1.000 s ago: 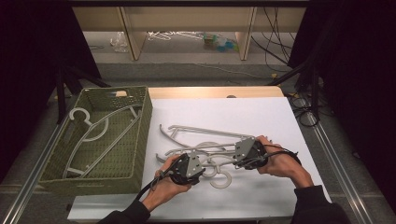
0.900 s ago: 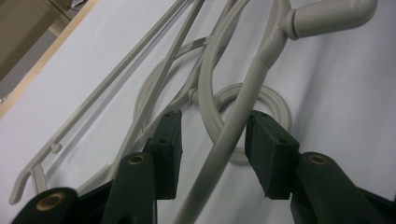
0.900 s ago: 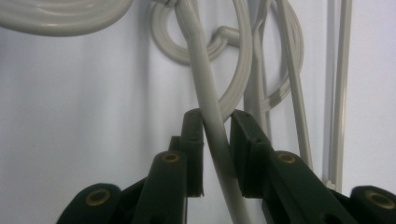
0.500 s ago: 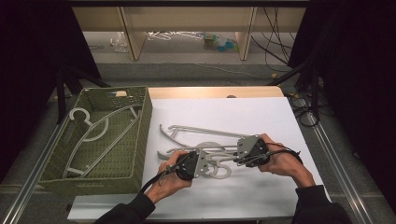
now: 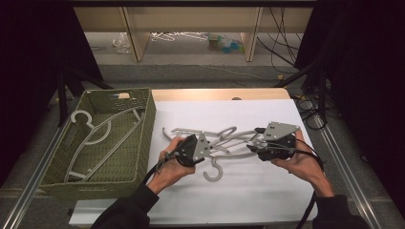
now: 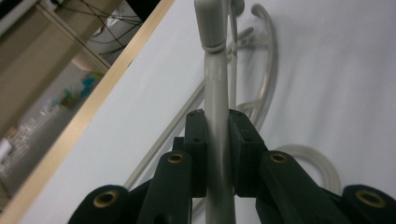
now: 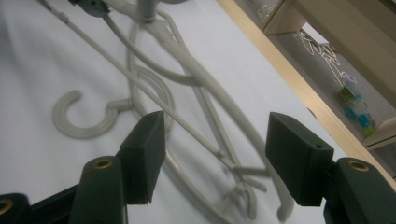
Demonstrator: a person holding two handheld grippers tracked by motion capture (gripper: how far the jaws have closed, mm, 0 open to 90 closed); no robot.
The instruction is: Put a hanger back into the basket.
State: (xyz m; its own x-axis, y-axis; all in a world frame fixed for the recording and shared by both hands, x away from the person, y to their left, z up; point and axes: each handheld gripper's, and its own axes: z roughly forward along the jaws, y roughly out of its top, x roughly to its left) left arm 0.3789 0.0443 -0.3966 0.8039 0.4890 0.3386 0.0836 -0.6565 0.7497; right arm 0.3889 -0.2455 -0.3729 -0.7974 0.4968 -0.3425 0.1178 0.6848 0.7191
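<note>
Both hands lifted a bit | left gripper (image 6: 217, 149) just squeezed shut on a grey hanger (image 6: 215, 107) | right gripper (image 7: 215, 161) just opened, nothing pinched | hanger hangs over white table (image 5: 248, 200), likely going to basket (image 5: 148, 138) next.

Bright even light on the white table (image 5: 267, 191), dark surroundings, soft blurry close-ups

The hangers (image 5: 224, 143) are light grey, and the table sheet (image 5: 258, 191) under them is white. The woven basket (image 5: 143, 157) is green. Both grippers (image 5: 193, 149) (image 5: 274, 143) are black with grey tops.
</note>
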